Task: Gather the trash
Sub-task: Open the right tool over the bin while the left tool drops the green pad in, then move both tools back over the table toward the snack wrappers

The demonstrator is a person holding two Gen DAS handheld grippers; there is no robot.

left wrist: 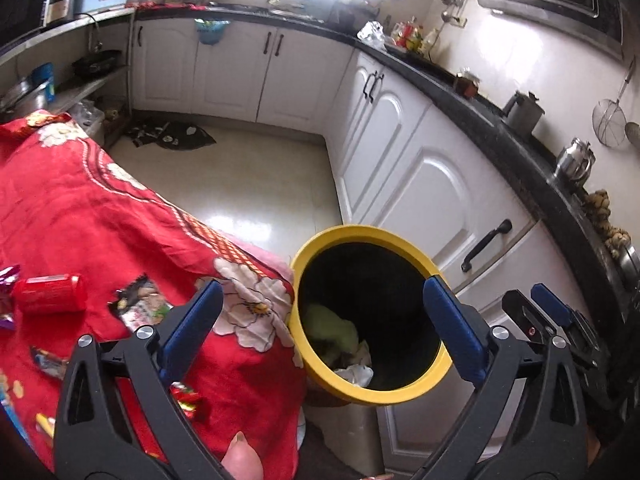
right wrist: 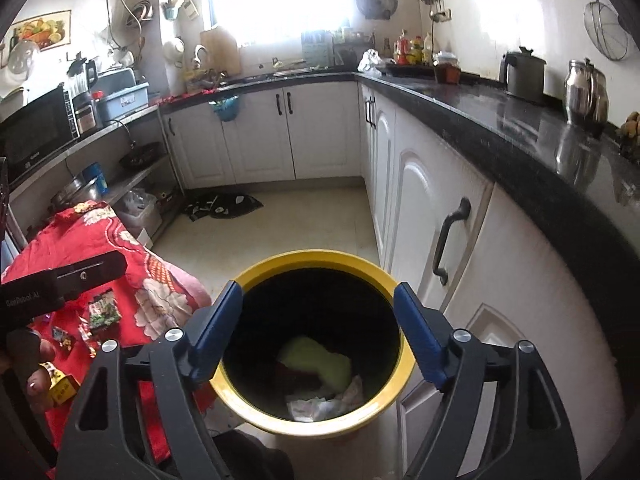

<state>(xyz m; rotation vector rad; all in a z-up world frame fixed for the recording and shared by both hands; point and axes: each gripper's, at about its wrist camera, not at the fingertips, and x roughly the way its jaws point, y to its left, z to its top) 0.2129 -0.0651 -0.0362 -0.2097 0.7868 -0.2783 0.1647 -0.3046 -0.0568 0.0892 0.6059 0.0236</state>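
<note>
My right gripper point(right wrist: 318, 328) and left gripper point(left wrist: 322, 328) hang with jaws apart and empty above the yellow-rimmed bin point(right wrist: 316, 260), probably to reach more wrappers point(left wrist: 140, 304) and the red can point(left wrist: 52, 294) on the red floral cloth point(left wrist: 80, 208).

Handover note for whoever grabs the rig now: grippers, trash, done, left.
Left gripper: open, empty, over the near edge of the red cloth and the yellow bin.
Right gripper: open, empty, above the bin's mouth.
Done: green and white trash lies in the bin.
Left: red can and several wrappers on the cloth, including a printed packet near the left gripper's left finger. The bin stands beside the cloth-covered table, below the white cabinets.
</note>
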